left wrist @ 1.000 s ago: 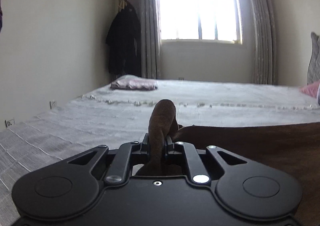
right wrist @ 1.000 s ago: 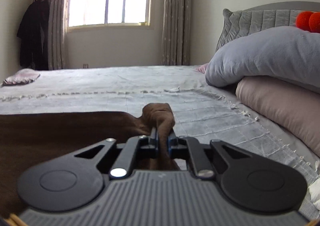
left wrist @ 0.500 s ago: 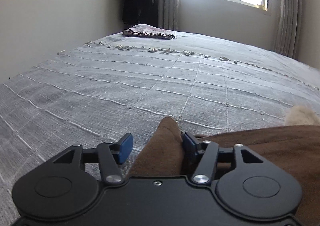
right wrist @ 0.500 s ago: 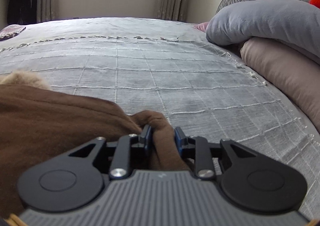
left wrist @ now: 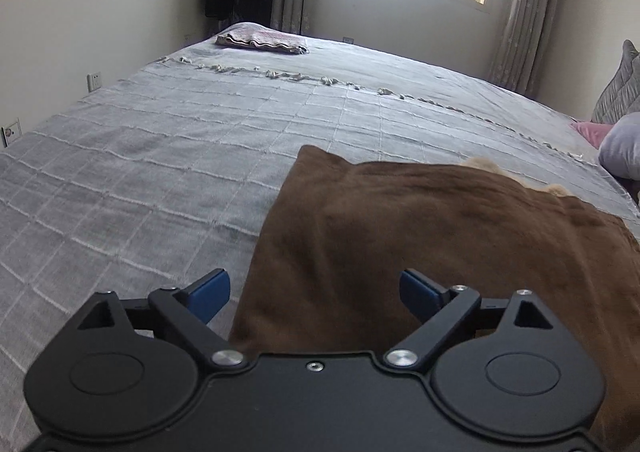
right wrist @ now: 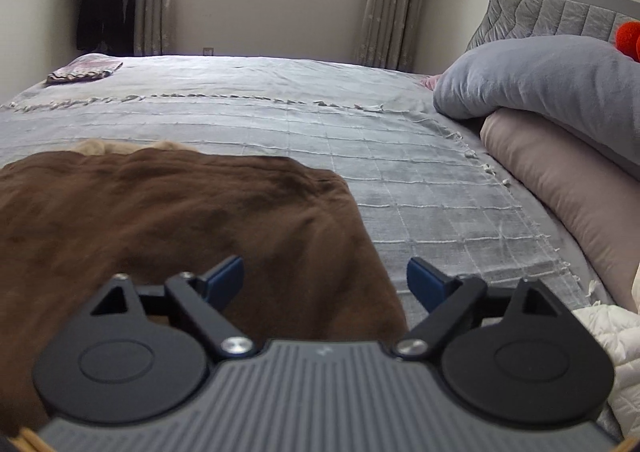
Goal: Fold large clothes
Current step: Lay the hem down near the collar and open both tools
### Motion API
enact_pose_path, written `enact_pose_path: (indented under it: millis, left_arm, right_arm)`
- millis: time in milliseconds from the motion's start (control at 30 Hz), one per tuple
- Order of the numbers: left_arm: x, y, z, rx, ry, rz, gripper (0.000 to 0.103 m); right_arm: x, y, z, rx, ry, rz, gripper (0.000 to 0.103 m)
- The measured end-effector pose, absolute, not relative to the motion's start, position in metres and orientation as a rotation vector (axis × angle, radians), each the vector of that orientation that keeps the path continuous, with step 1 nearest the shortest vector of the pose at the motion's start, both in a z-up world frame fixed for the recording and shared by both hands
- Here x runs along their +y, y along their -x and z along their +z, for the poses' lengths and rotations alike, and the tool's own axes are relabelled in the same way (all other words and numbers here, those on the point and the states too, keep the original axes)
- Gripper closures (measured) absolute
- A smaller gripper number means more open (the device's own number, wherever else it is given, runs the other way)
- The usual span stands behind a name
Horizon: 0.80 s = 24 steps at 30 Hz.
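Observation:
A large brown garment (left wrist: 420,236) lies folded flat on the grey bedspread (left wrist: 160,155), with a cream fleecy lining (left wrist: 484,165) peeking out at its far edge. My left gripper (left wrist: 314,290) hangs over the garment's near left edge, jaws opening wide, the pads clear of the cloth. In the right wrist view the same brown garment (right wrist: 160,219) fills the left half. My right gripper (right wrist: 325,280) is above its near right edge, jaws opening too, touching nothing. Cream lining (right wrist: 120,145) shows there as well.
A small folded pinkish cloth (left wrist: 262,40) lies at the bed's far left corner. Stacked grey and beige pillows (right wrist: 560,123) and a headboard cushion (right wrist: 540,13) line the right side. A white padded item (right wrist: 608,336) sits near right. Wall, dark hanging clothes and window lie beyond.
Both grippers let go of the pinched brown corners and opened wide. The garment dropped flat on the bed, and both grippers drew back from its far edge and tilted down.

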<state>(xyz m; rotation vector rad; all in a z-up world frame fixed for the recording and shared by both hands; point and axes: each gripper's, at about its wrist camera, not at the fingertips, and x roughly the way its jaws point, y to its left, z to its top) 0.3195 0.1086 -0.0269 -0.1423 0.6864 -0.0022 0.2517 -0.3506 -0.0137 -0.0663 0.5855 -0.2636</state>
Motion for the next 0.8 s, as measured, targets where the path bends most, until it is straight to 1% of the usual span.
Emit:
enact_pose_path:
  millis: [100, 233, 367, 467, 600, 700, 800]
  left_arm:
    - [0.108, -0.295, -0.018, 0.668, 0.154, -0.023, 0.011]
    - [0.082, -0.282, -0.013, 0.623, 0.165, -0.076, 0.011]
    - [0.045, -0.281, -0.026, 0.663, 0.188, -0.186, 0.011]
    - [0.028, -0.284, -0.042, 0.694, 0.106, -0.208, 0.011]
    - [0.046, -0.286, -0.068, 0.752, 0.074, -0.199, 0.010]
    - [0.062, -0.277, -0.067, 0.743, 0.045, -0.205, 0.010]
    - [0.075, -0.264, -0.064, 0.730, -0.029, -0.187, 0.010]
  right_arm:
    - [-0.339, -0.236, -0.008, 0.582, 0.086, -0.242, 0.014]
    - [-0.308, -0.228, -0.004, 0.571, 0.065, -0.168, 0.014]
    - [-0.269, -0.230, -0.015, 0.598, 0.070, -0.072, 0.014]
    - [-0.255, -0.234, -0.029, 0.629, 0.101, -0.058, 0.014]
    - [-0.283, -0.234, -0.050, 0.704, 0.062, -0.099, 0.014]
    - [-0.323, -0.225, -0.059, 0.732, -0.011, -0.175, 0.015]
    - [-0.351, -0.207, -0.061, 0.715, -0.065, -0.167, 0.016]
